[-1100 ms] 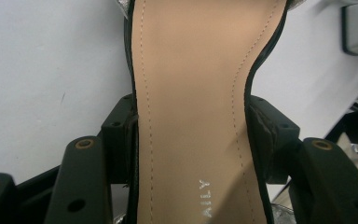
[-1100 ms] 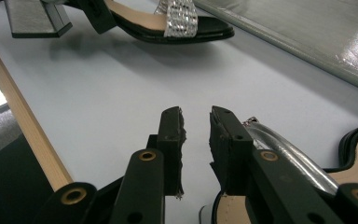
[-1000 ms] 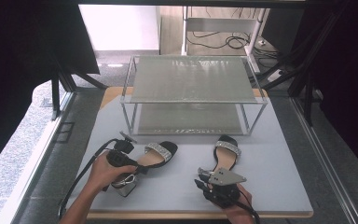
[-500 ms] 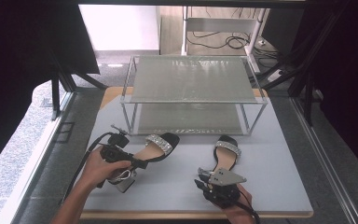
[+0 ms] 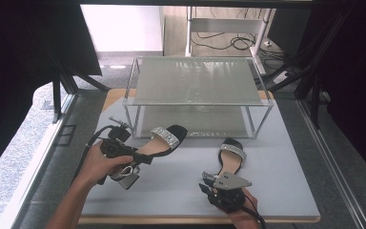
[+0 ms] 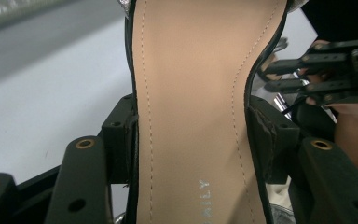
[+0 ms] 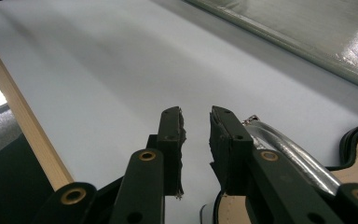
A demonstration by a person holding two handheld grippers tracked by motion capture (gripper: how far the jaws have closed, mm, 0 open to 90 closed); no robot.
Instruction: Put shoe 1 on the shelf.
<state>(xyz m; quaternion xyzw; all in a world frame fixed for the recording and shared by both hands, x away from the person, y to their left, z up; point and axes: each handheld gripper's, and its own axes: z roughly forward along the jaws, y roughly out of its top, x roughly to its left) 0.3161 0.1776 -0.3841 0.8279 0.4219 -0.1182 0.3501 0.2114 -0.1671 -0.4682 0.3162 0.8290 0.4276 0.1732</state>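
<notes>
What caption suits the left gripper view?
Left gripper fingers clamp a sandal's tan insole.

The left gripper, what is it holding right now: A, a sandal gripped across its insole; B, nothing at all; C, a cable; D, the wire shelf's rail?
A: the left gripper has its jaws pressed against both edges of the sandal insole.

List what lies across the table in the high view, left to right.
left gripper clamped on the lifted sandal → right gripper → second sandal flat on the table.
</notes>
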